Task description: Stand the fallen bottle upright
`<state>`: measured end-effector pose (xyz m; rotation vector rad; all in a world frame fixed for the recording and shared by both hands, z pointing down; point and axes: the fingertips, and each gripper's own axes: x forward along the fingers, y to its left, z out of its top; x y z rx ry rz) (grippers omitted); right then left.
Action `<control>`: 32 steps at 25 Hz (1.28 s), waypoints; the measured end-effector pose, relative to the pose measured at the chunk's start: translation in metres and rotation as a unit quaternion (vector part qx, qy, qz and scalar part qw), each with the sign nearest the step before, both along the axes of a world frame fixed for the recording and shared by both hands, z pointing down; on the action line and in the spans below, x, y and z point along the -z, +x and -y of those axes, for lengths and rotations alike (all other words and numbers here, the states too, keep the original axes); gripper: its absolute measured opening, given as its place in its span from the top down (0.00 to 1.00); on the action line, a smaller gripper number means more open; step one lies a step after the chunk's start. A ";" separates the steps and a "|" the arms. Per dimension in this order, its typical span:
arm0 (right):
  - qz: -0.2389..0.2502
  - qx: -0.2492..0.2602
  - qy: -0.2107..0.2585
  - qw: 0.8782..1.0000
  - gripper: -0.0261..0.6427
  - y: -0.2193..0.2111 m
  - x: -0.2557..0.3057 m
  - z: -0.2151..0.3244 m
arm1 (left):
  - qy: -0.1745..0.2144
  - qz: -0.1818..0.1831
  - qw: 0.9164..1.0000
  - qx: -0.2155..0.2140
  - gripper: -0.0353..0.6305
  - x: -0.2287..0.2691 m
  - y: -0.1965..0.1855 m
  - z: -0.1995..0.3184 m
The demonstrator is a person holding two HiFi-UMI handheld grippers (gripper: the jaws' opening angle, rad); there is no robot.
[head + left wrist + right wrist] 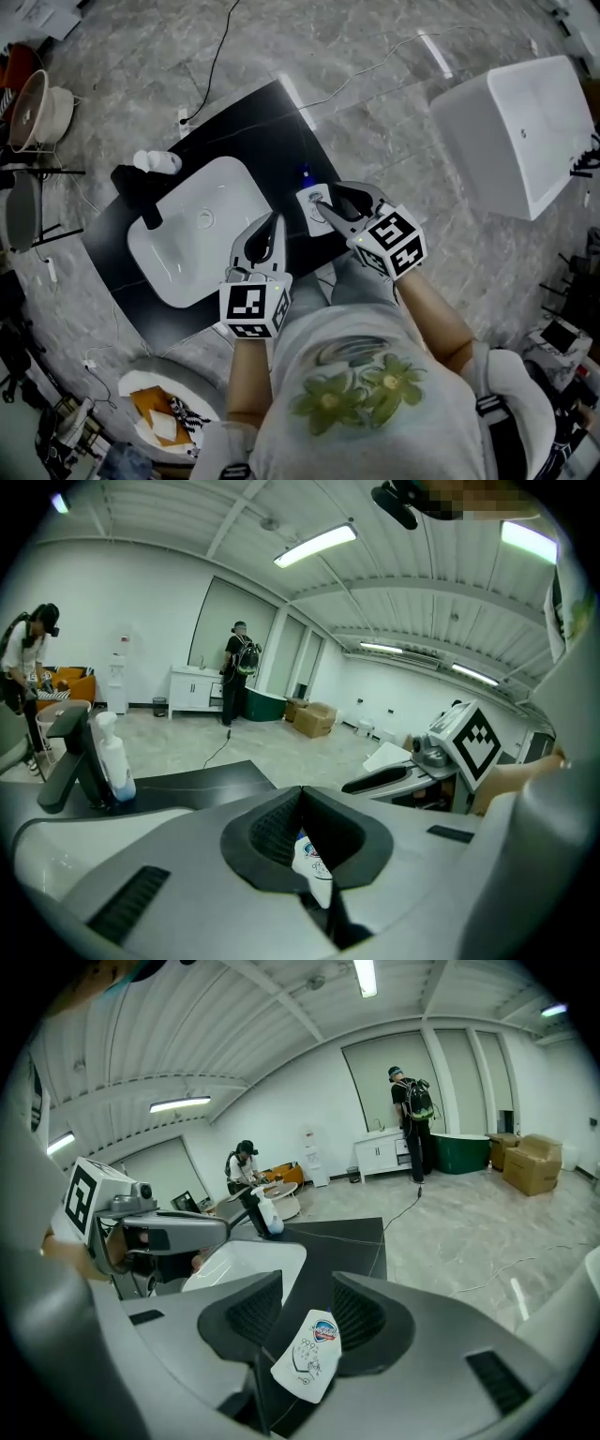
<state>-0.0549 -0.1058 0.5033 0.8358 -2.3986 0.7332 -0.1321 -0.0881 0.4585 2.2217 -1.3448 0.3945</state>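
Observation:
A small white bottle (312,210) with a blue cap rests on the black counter (253,122), right of the white sink (164,272). It appears to lie label-up, cap pointing away from me. My right gripper (334,199) is open, and the bottle (309,1356) sits between its jaws with neither pad pressing on it. My left gripper (275,219) is shut and empty, just left of the bottle over the sink's right rim. In the left gripper view the jaws of the left gripper (302,791) meet, and part of the bottle's label (314,864) shows below them.
A black faucet (141,192) and a white pump bottle (157,162) stand at the sink's far left. A large white tub (525,131) sits on the floor to the right. Cables cross the marble floor. People stand far off in both gripper views.

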 end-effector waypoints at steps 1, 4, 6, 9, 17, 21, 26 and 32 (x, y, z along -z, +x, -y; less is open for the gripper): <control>-0.001 -0.003 -0.003 1.000 0.75 0.000 -0.002 0.001 | -0.001 0.001 1.000 -0.004 0.92 -0.002 0.000 0.002; 0.001 -0.011 -0.013 1.000 0.75 -0.003 -0.009 0.006 | -0.004 0.013 1.000 -0.017 0.92 -0.010 -0.001 0.007; 0.001 -0.017 -0.019 1.000 0.75 -0.004 -0.015 0.009 | -0.009 0.016 1.000 -0.025 0.92 -0.016 0.000 0.009; -0.007 -0.029 -0.025 0.999 0.75 -0.003 -0.024 0.015 | -0.016 0.016 0.999 -0.038 0.92 -0.024 0.002 0.014; -0.010 -0.033 -0.048 0.998 0.75 -0.010 -0.038 0.023 | -0.027 0.020 0.998 -0.055 0.92 -0.040 -0.003 0.024; -0.008 -0.037 -0.060 0.997 0.75 -0.012 -0.043 0.026 | -0.030 0.019 0.998 -0.059 0.92 -0.042 -0.005 0.026; -0.004 -0.048 -0.078 0.996 0.74 -0.015 -0.054 0.030 | -0.035 0.019 0.997 -0.061 0.92 -0.047 -0.009 0.025; -0.002 -0.058 -0.099 0.993 0.74 -0.015 -0.066 0.039 | -0.045 0.019 0.997 -0.061 0.92 -0.054 -0.012 0.026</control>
